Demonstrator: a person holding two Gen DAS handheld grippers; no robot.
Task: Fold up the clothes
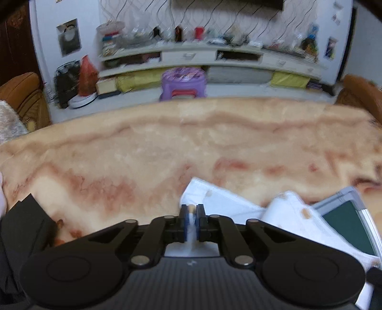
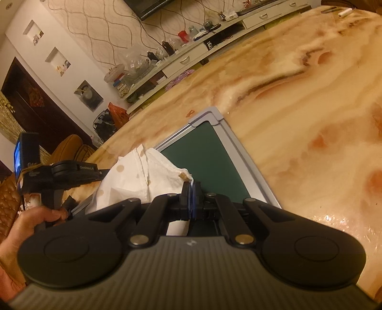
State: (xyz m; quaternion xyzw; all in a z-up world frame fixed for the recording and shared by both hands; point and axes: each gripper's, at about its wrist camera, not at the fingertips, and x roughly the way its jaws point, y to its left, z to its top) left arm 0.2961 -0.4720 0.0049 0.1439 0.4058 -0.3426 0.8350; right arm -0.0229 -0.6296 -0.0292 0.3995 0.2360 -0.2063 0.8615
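A white garment with small brown dots lies bunched on the marble-patterned table, partly over a green board with a silver frame. My left gripper is shut on a fold of the white cloth, which shows between its blue pads. In the right wrist view the garment rises in a crumpled peak beside the green board. My right gripper is shut on the garment's near corner. A hand holds the left gripper's handle at the left of that view.
A dark object lies at the table's near left edge. Beyond the far edge stand a purple stool, a long white cabinet crowded with items, and brown sofas. A white roll sits far off on the table.
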